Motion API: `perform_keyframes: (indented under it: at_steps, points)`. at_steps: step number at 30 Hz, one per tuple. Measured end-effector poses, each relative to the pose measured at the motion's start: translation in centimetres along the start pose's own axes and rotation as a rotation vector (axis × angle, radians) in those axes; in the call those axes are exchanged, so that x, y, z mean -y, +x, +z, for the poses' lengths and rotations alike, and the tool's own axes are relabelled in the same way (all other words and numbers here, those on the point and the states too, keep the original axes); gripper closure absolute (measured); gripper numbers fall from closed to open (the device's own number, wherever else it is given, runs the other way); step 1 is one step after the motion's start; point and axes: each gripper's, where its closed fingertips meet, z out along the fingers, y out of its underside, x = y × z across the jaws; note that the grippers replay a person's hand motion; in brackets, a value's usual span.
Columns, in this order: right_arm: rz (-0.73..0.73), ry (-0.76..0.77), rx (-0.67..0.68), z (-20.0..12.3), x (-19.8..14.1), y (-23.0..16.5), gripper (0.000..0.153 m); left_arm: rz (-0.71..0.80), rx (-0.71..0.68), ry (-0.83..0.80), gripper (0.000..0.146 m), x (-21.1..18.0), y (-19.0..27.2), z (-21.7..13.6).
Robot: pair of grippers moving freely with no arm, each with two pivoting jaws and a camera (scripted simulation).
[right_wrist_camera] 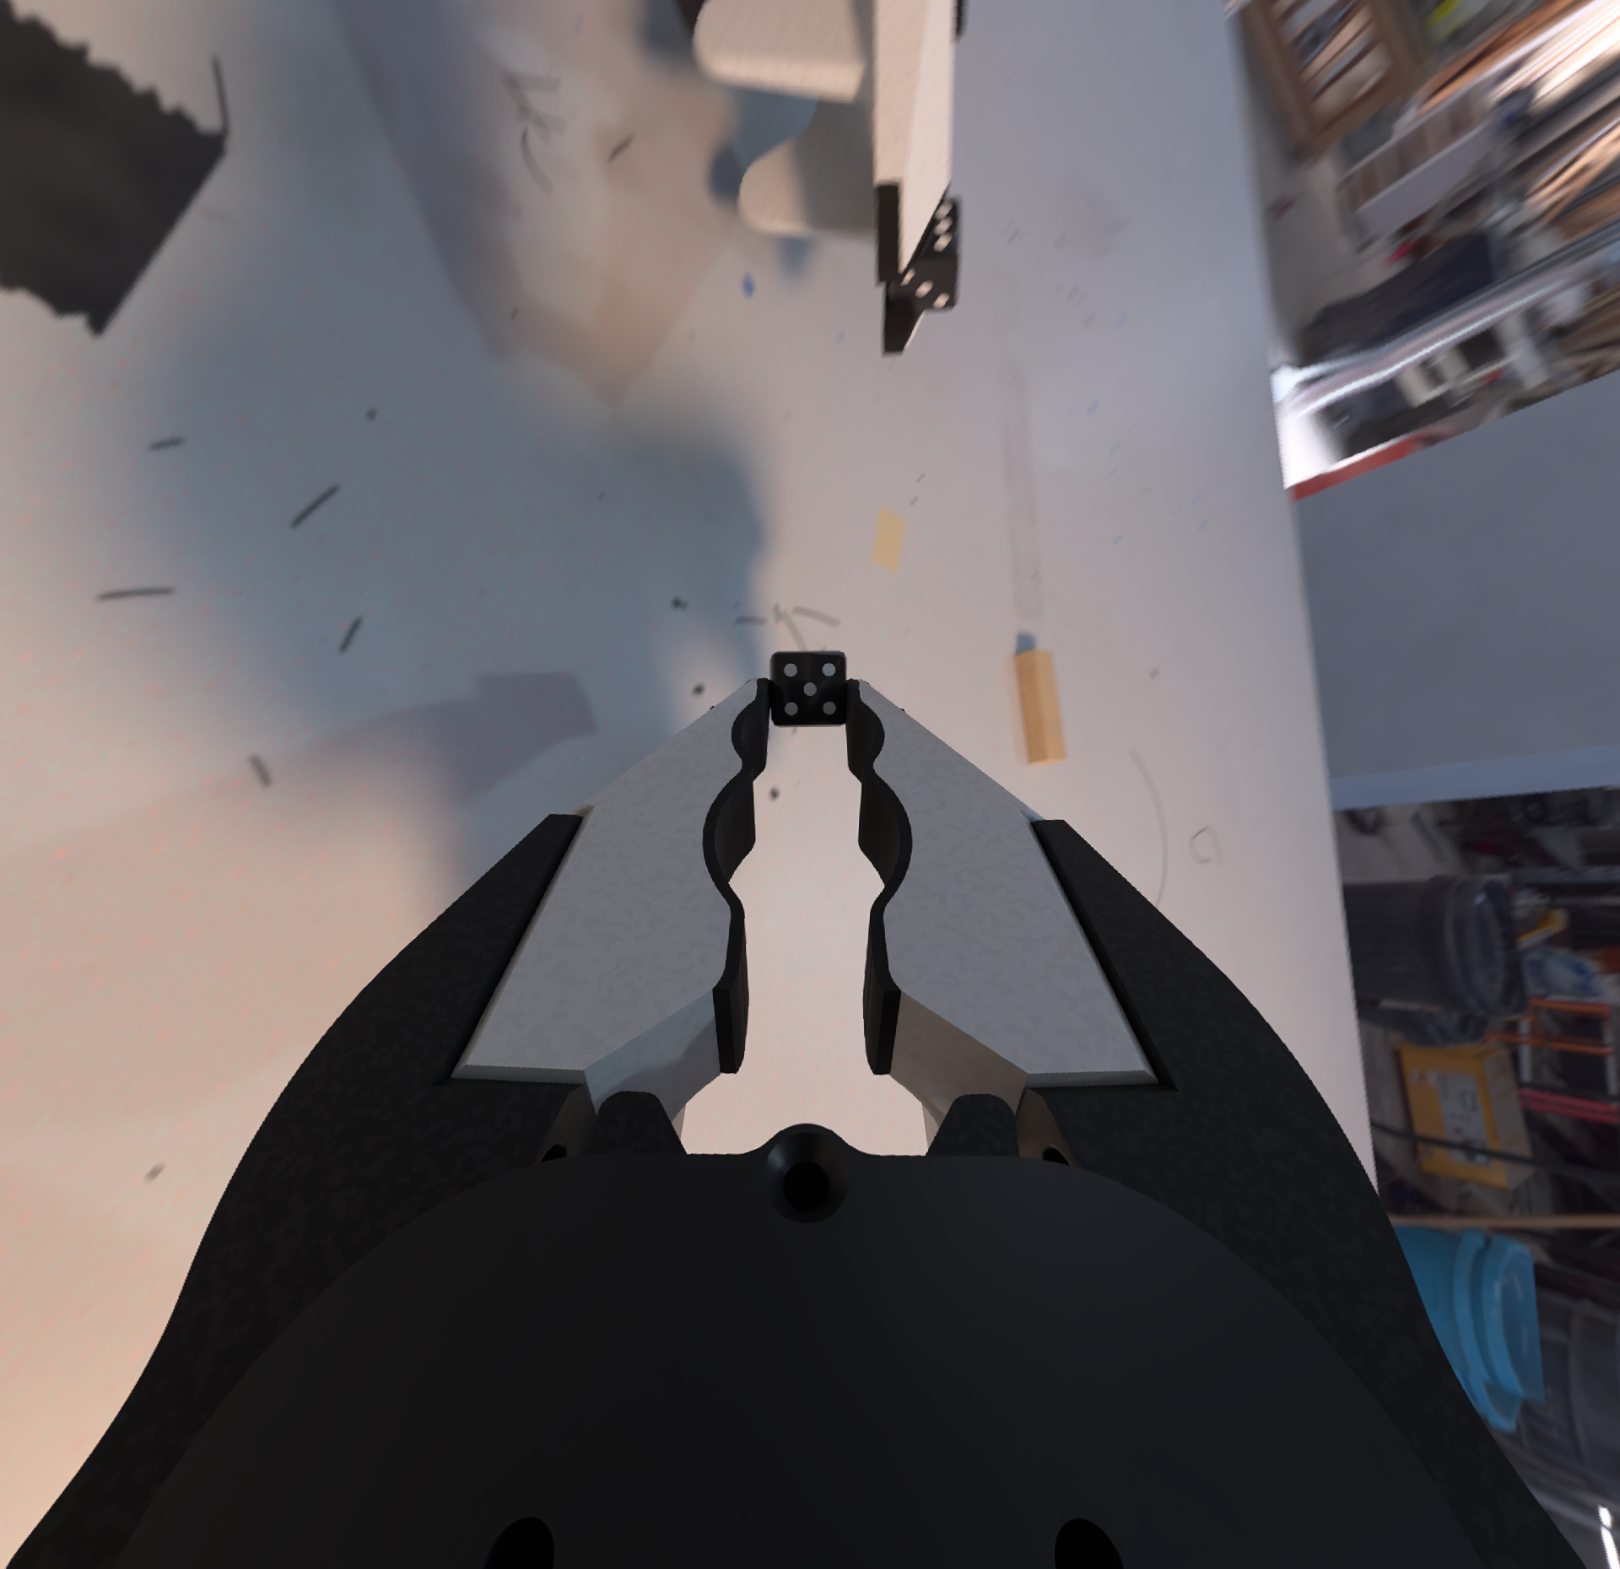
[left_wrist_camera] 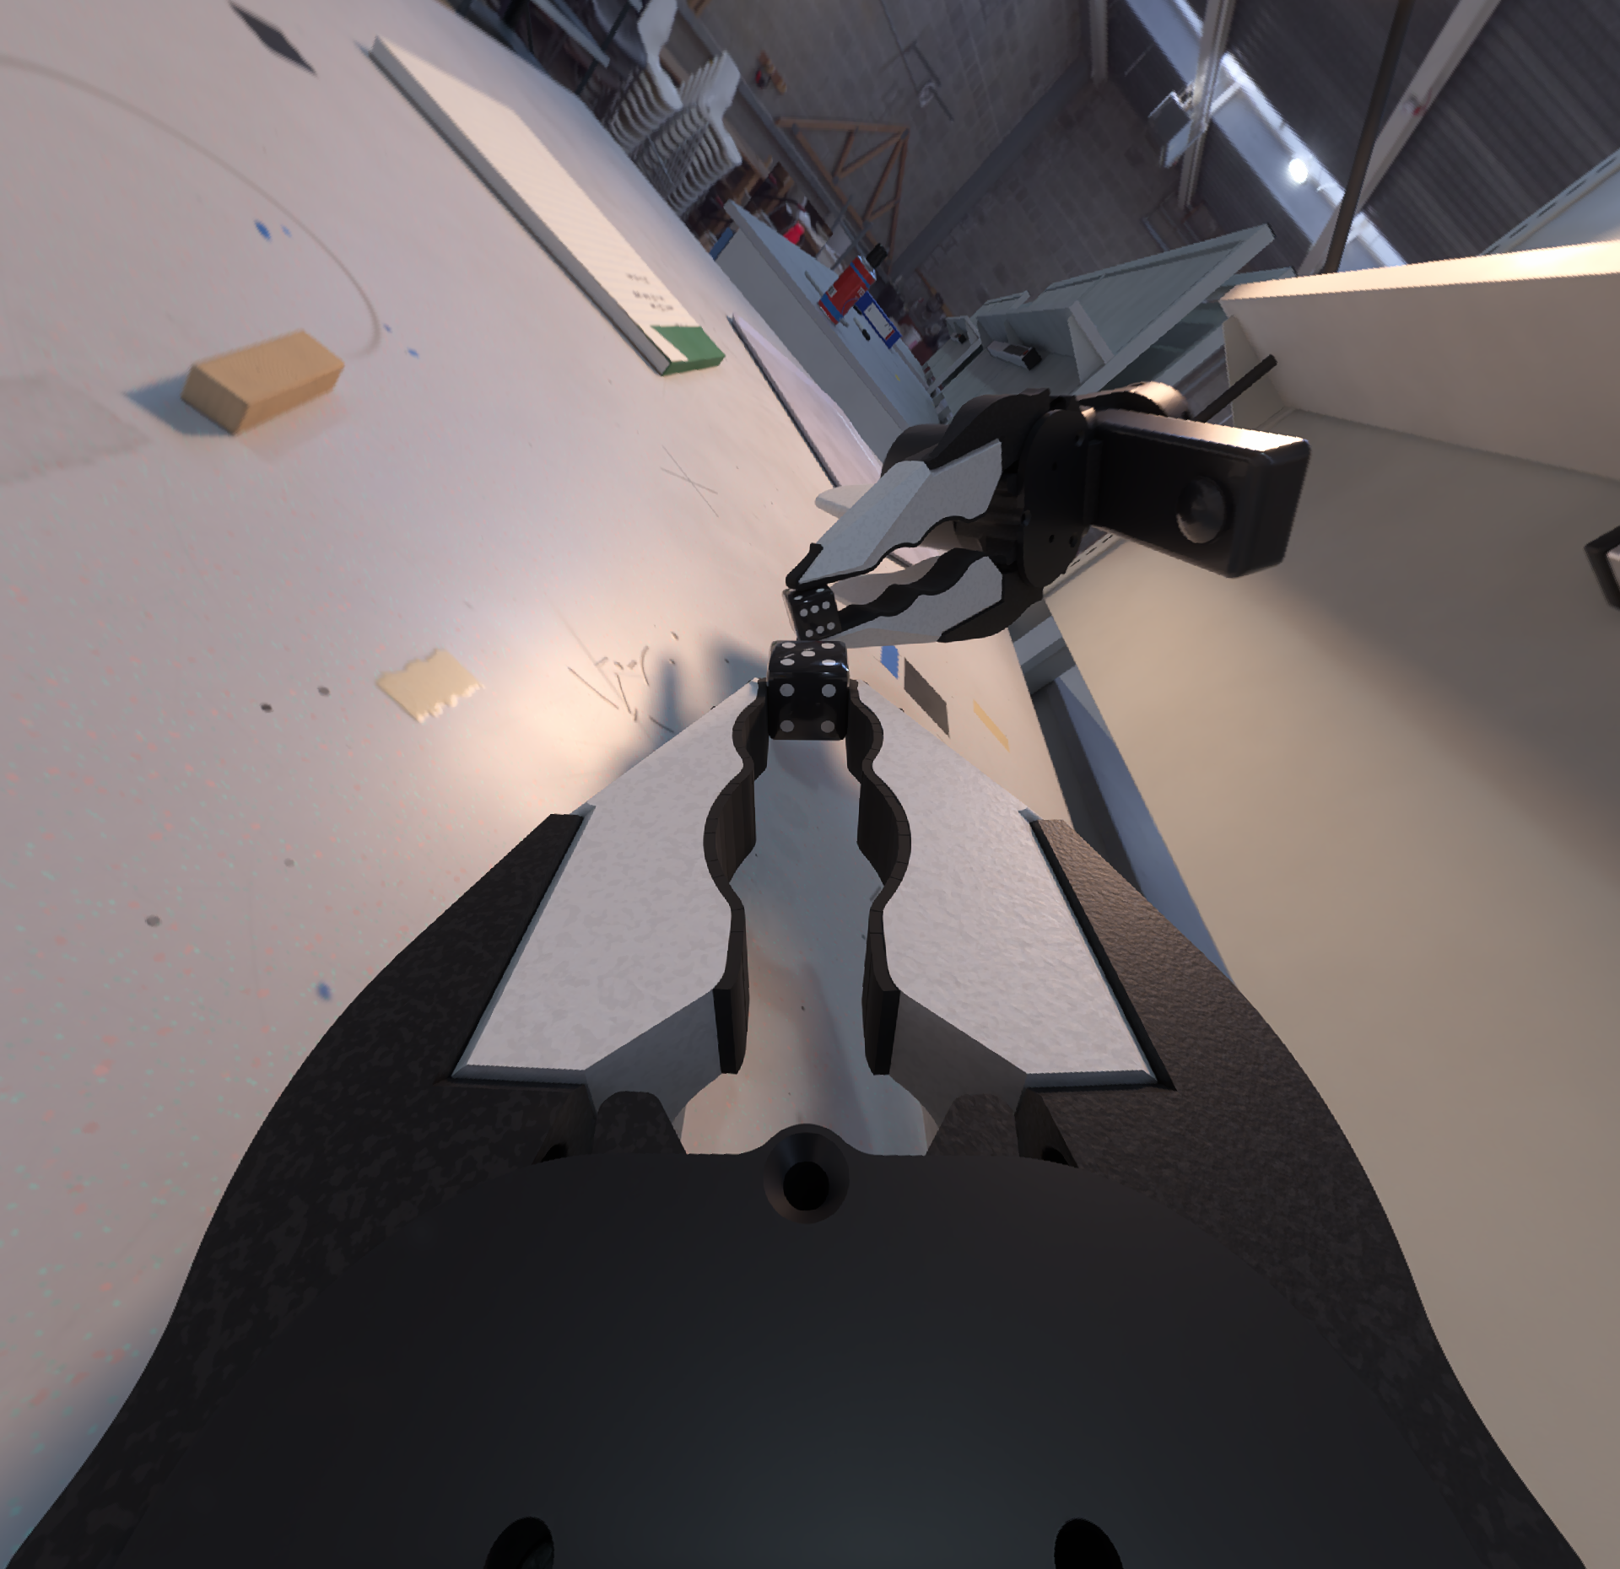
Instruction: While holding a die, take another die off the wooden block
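My left gripper is shut on a black die with white pips, held at its fingertips above the white table. My right gripper comes in from the upper right, shut on a second black die just above the first; the two dice are close together. In the right wrist view, my right gripper pinches its die, and the left gripper with its die shows at the top. The wooden block lies flat on the table far to the left with nothing on it; it also shows in the right wrist view.
A white pad with a green corner lies at the table's far side. A tan scrap of tape is stuck on the table. A white cabinet stands beyond the table's right edge.
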Motion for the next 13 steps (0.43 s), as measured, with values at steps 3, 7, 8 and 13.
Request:
perform_keyframes:
  at_steps: [3,7,8,13]
  points:
    - [0.009,-0.146,0.077,-0.3,-1.2,-0.8,0.136,-0.066,-0.006,-0.017,0.130,-0.4,-0.3,0.1]
    - [0.008,-0.360,0.154,-0.8,-3.2,-1.9,0.136,-0.107,-0.030,0.003,0.130,-0.1,-0.3,-0.1]
    - [0.004,-0.414,0.172,-1.0,-3.7,-2.1,0.136,-0.109,-0.034,0.001,0.130,-0.2,-0.3,-0.1]
    - [-0.015,-0.643,0.314,-1.6,-5.3,-2.8,0.136,-0.097,-0.031,-0.024,0.130,-0.5,-0.2,0.1]
